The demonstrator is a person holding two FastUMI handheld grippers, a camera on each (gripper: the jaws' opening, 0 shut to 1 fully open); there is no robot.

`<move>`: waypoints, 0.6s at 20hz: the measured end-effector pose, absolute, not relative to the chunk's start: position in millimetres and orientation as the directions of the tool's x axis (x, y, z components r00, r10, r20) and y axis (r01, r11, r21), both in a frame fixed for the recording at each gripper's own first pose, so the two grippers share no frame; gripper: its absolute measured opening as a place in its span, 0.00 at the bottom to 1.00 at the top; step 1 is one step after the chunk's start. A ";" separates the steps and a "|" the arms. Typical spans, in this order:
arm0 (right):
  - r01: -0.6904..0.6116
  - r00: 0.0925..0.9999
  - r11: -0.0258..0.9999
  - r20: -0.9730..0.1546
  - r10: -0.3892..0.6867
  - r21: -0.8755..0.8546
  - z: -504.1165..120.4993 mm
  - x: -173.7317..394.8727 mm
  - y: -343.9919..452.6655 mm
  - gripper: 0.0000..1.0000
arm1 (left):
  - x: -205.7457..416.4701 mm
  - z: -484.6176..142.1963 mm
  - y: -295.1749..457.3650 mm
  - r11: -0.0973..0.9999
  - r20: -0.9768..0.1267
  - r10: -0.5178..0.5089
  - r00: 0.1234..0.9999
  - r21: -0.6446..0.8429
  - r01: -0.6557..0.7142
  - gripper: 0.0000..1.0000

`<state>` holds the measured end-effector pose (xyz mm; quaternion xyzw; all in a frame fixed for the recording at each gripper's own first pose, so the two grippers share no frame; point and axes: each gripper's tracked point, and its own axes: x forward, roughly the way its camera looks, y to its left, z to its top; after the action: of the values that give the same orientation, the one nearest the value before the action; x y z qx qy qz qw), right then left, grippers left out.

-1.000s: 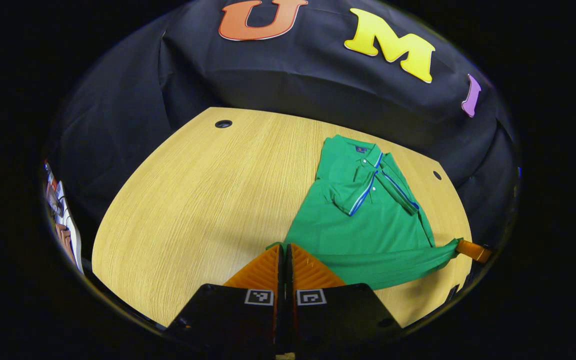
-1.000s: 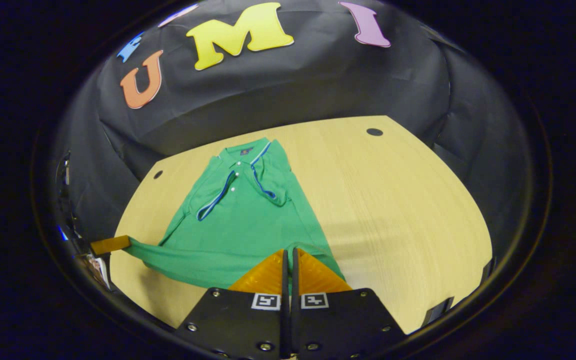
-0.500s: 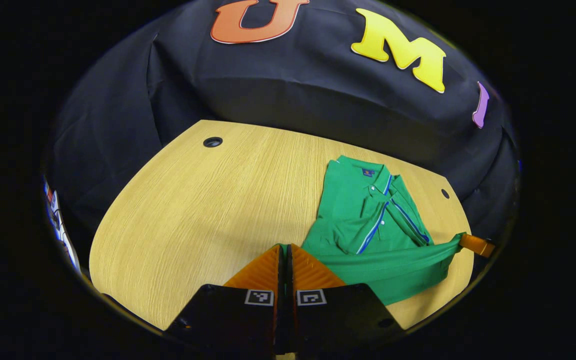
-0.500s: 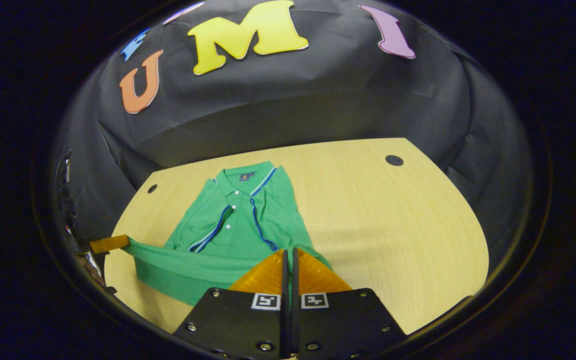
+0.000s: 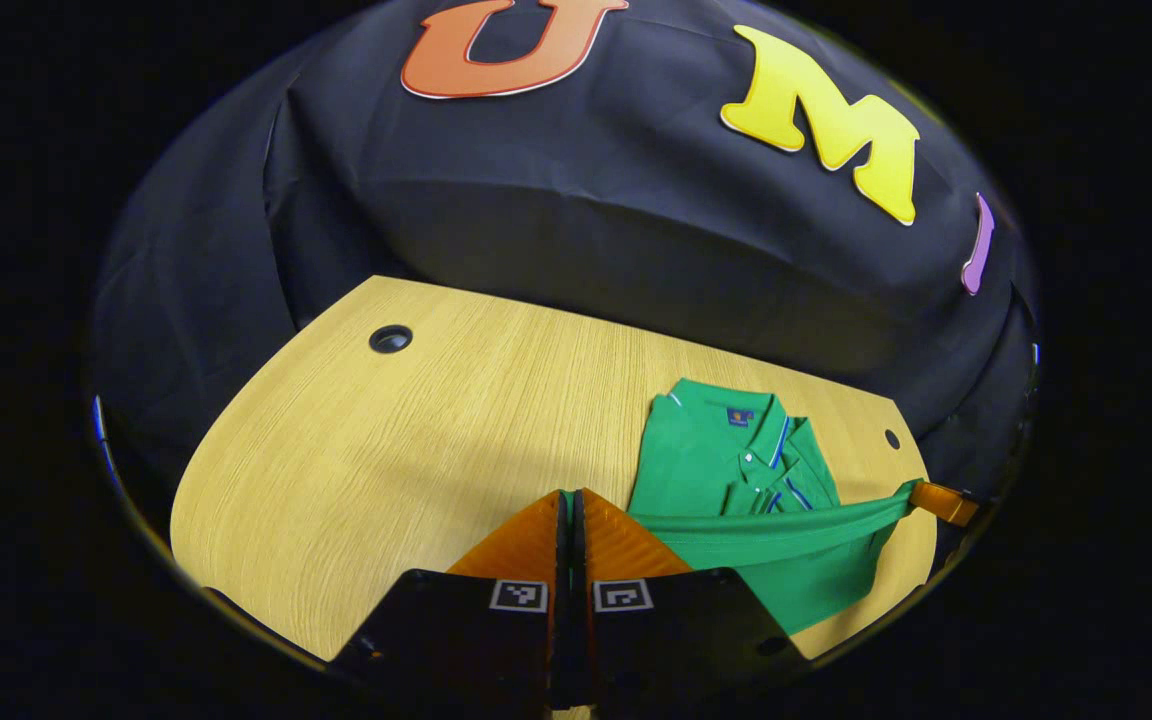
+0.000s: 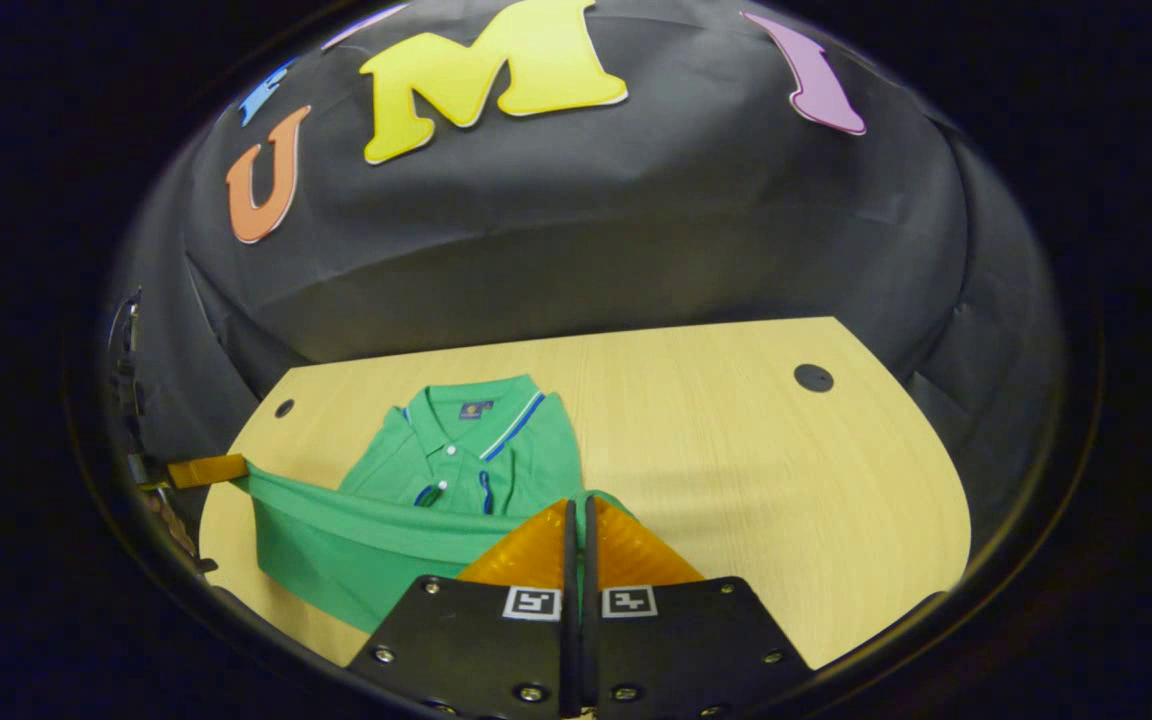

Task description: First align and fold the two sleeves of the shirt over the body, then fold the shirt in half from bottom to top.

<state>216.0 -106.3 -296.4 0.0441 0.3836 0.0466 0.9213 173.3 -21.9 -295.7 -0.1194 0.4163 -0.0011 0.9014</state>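
Left gripper view shows the table [image 5: 416, 440] under my tongs and the shirt [image 5: 716, 470] ahead to the right, collar at the far end. Both tongs, left [image 5: 569, 520] and right [image 6: 576, 530], are clamped on the hem [image 6: 376, 515], stretched taut between them. I'd keep both level, carry the hem to the collar [image 6: 481, 410] and set it down square.

One green shirt [image 5: 726, 470], one wooden table [image 5: 416, 440] with two holes, two grippers.
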 end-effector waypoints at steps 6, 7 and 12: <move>-0.016 0.731 0.991 -0.675 0.100 0.130 -295.9 276.7 -119.8 0.01 | 233.3 -297.3 -43.9 0.976 -0.708 -0.112 0.697 -0.211 -0.057 0.03; -0.013 0.738 0.991 -0.668 0.100 0.134 -295.0 285.3 -121.1 0.01 | 241.7 -300.3 -47.1 0.975 -0.710 -0.115 0.695 -0.216 -0.059 0.03; -0.023 0.758 0.993 -0.645 0.095 0.118 -297.7 331.0 -123.9 0.00 | 275.5 -318.1 -48.1 0.977 -0.710 -0.096 0.697 -0.202 -0.071 0.03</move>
<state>331.0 -123.9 -297.7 0.0516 0.3464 0.0316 0.9361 275.5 -48.1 -318.1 -0.1075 0.3889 -0.0069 0.9149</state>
